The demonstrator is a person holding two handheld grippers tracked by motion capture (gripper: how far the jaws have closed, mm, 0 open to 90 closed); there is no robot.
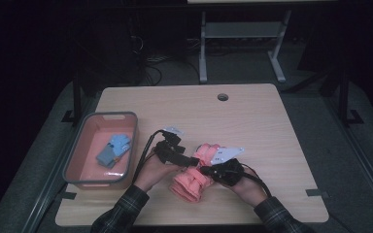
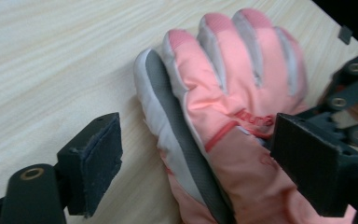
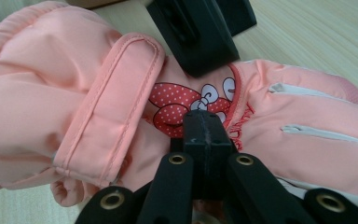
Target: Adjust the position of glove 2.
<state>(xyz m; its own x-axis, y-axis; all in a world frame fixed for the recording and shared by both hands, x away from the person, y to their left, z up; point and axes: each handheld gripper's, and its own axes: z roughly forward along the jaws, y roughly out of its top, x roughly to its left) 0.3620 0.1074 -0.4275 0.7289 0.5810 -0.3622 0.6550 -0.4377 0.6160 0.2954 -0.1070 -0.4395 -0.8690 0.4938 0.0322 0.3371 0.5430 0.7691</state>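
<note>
A pink padded glove [image 1: 194,178] lies on the wooden table [image 1: 252,121], cuff toward the person and fingers pointing away. Its back carries a red dotted bow print [image 3: 172,109]. My left gripper [image 2: 200,163] is open and straddles the glove [image 2: 233,93]: one pad [image 2: 98,163] rests over bare wood and the other [image 2: 312,163] sits on the glove's back. My right gripper [image 3: 205,123] is shut, its tips sunk into the fabric at the bow print. In the high view the left gripper [image 1: 187,159] and right gripper [image 1: 210,170] meet over the glove.
A pink tray with a grey rim [image 1: 77,150] stands at the table's left and holds a blue glove [image 1: 114,149]. A round cable hole [image 1: 222,96] sits near the far edge. A desk frame [image 1: 243,34] stands on the floor behind the table.
</note>
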